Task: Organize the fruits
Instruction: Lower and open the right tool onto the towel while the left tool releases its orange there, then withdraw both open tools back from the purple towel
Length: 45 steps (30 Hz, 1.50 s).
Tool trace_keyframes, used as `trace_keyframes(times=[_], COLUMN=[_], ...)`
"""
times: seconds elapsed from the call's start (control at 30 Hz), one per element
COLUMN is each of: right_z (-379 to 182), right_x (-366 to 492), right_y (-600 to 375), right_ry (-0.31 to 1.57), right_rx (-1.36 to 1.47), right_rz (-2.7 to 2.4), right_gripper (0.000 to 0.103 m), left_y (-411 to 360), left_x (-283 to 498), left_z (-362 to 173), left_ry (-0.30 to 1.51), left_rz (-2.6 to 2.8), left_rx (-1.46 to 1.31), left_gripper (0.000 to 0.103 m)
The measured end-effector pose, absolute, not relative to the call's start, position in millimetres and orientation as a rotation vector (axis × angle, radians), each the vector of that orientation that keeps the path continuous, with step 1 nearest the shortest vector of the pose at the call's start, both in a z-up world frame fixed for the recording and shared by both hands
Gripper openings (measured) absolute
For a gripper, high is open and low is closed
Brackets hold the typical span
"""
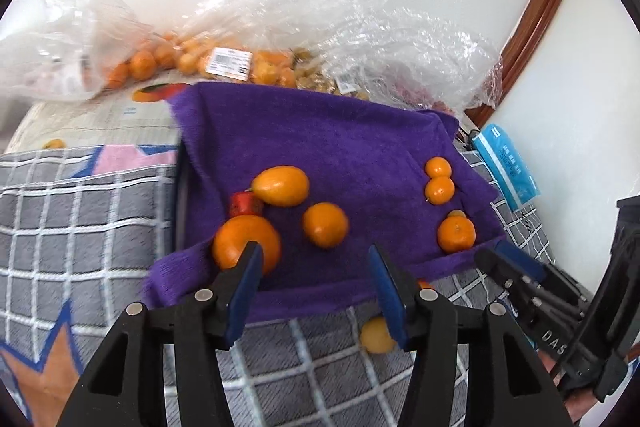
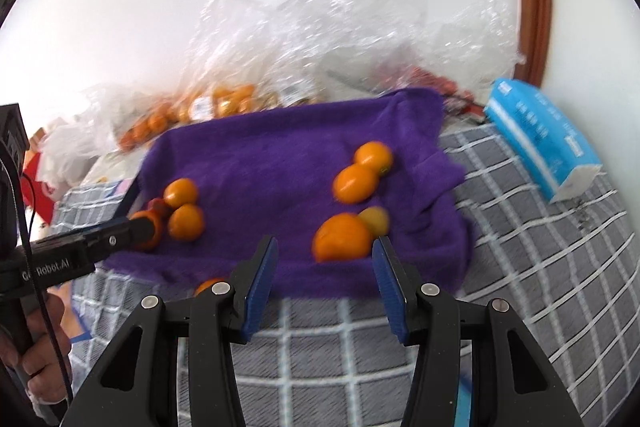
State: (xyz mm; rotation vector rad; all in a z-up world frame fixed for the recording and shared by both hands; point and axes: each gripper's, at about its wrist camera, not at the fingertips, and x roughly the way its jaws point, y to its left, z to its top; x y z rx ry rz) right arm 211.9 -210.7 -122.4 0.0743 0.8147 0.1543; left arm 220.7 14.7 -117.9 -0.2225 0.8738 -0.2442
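A purple towel (image 1: 340, 147) (image 2: 280, 147) lies over a tray and holds several orange fruits. On its left are a big orange (image 1: 240, 243), an oval one (image 1: 282, 185), a round one (image 1: 325, 225) and a small red fruit (image 1: 244, 203). On its right are a stacked pair (image 1: 439, 179) (image 2: 360, 175) and a larger orange (image 1: 456, 233) (image 2: 342, 237). My left gripper (image 1: 316, 259) is open and empty, just short of the towel's near edge. My right gripper (image 2: 326, 255) is open and empty, in front of the larger orange. It also shows in the left wrist view (image 1: 508, 259).
Clear plastic bags (image 1: 320, 27) of oranges (image 1: 160, 61) pile up behind the towel by the white wall. A blue tissue pack (image 2: 544, 139) lies at the right. Two loose fruits (image 1: 376, 337) (image 2: 208, 285) lie on the grey checked cloth (image 2: 520, 267) near the towel's front edge.
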Motion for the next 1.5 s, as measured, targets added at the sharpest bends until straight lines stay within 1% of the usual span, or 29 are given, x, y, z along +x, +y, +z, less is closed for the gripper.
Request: trace_keyframes(times=[0.2, 0.4, 0.63, 0.7, 0.73, 0.9, 1.17, 1.33, 1.5], right_z=[-130.5, -146.7, -168.4, -169.8, -169.1, -159.2, -141.3, -144.5, -159.1], right_x=[197.0, 192.2, 203.0, 203.3, 202.4, 192.6, 160.8, 144.5, 139.2], right_y=[-180.7, -157.5, -152.6, -155.0, -154.8, -159.3, -200.8, -225.6, -235.8], right_ry=[0.843, 0.876, 0.926, 0.933, 0.929, 0.898, 0.846, 0.841, 0.863], right_rx=[0.083, 0.053, 0.051, 0.067, 0.076, 0.057, 0.038, 0.01, 0.011], right_rz=[0.249, 0.271, 0.237, 0.241, 0.249, 0.202, 0.113, 0.063, 0.064], right_gripper=[0.05, 0.05, 0.05, 0.046, 0.04, 0.04, 0.04, 0.04, 0.04], left_y=[43.5, 75.6, 92.7, 92.8, 92.2, 81.7, 31.6, 8.1, 5.2], left_x=[192.1, 170.5, 157.5, 154.2, 152.7, 148.8, 146.7, 144.2, 137.8], left_z=[-117.7, -136.3, -146.0, -145.6, -145.0, -145.0, -153.5, -161.6, -167.8], left_ry=[0.853, 0.89, 0.908, 0.906, 0.904, 0.923, 0.96, 0.979, 0.946], left_rz=[-0.179, -0.122, -0.102, -0.103, -0.104, -0.119, -0.217, -0.23, -0.193], left_rx=[-0.219, -0.255, -0.299, -0.295, -0.292, -0.281, -0.226, -0.206, -0.186], left_gripper=[0.058, 0.058, 0.058, 0.058, 0.058, 0.058, 0.058, 0.058, 0.058])
